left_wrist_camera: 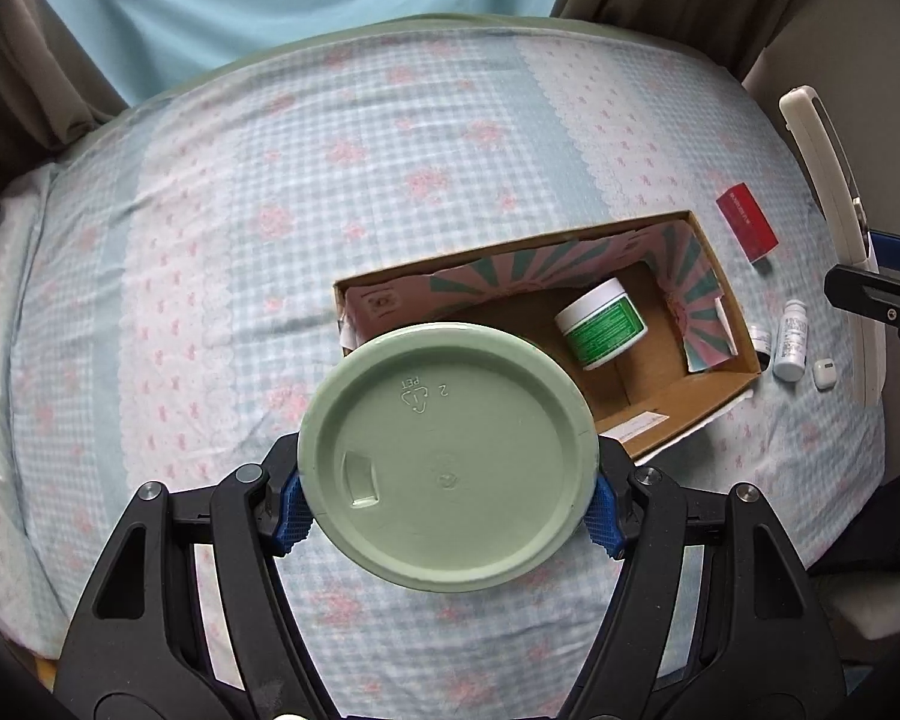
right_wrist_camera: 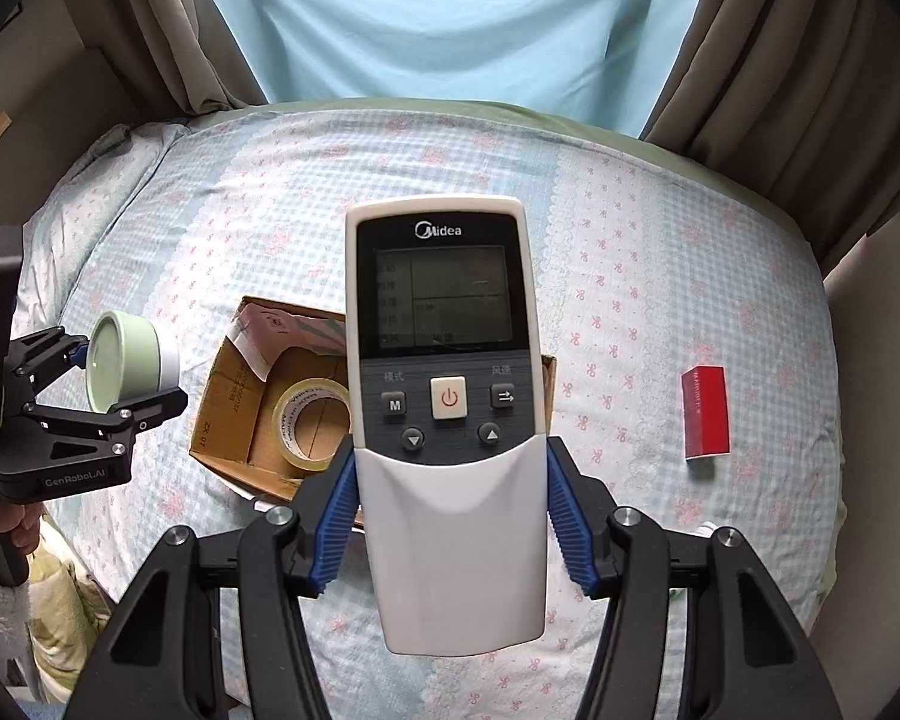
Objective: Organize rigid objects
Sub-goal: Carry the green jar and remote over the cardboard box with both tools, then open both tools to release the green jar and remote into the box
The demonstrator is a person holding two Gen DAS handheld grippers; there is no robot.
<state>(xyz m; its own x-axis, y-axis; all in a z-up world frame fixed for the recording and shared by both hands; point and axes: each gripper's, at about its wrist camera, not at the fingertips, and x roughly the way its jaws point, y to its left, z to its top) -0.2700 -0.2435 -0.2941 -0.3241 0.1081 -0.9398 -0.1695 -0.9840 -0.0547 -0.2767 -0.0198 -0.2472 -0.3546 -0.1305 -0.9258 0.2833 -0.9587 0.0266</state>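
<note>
The left gripper is clamping a green jar and the right gripper an air-conditioner remote, both carried above the cardboard box, likely for packing; only the right view is revealing tape, only the left a green-labelled tub

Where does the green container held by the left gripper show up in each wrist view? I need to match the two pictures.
Left wrist view: the green container fills the lower centre, base toward the camera, clamped in the left gripper.
Right wrist view: it is small at the left edge, seen side-on.
Shared landmark: the cardboard box on the checked bedspread.
</note>
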